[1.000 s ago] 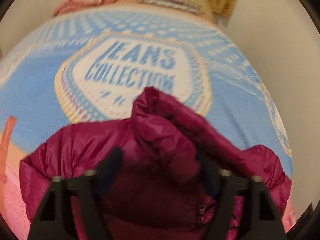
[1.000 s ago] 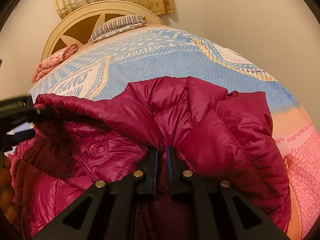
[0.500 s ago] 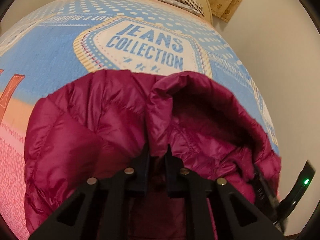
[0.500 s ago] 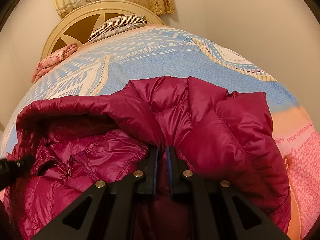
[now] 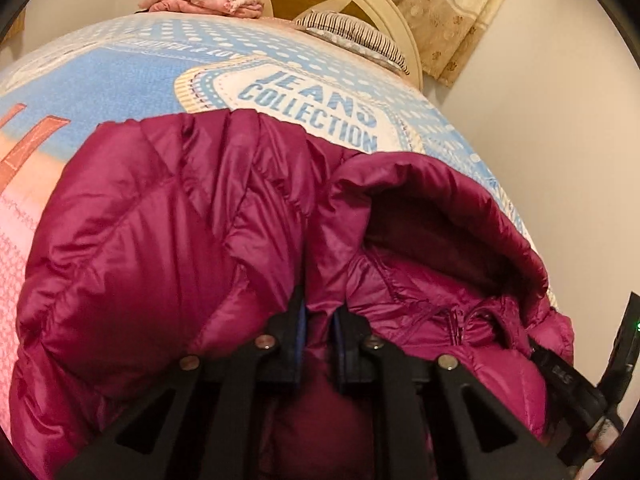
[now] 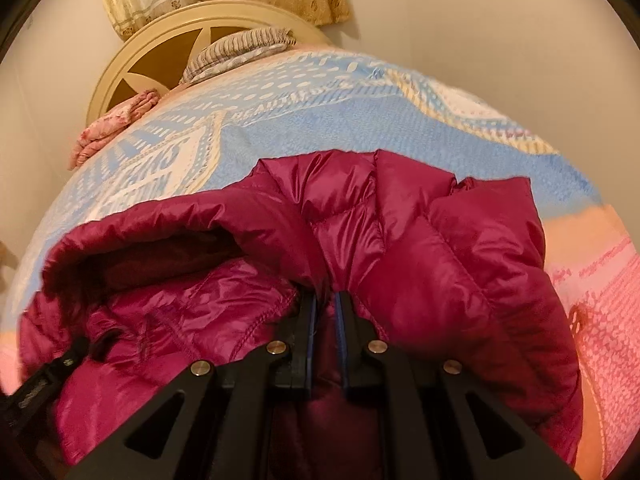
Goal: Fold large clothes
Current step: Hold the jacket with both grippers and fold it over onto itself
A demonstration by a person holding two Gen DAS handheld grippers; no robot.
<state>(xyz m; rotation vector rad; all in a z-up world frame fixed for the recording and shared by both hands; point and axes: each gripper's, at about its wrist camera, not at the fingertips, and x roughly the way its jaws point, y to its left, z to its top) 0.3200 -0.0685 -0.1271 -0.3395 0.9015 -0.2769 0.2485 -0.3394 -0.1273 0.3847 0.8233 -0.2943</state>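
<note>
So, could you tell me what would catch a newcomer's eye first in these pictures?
The shiny magenta puffer jacket fills the foreground of both views, its hood gaping open between the two grippers. The left gripper and right gripper are each shut on a pinch of its fabric. Behind it spreads a blue bedspread printed JEANS COLLECTION, up to a cream headboard.

Crumpled magenta puffer jacket [image 5: 160, 248] lying on bed.
</note>
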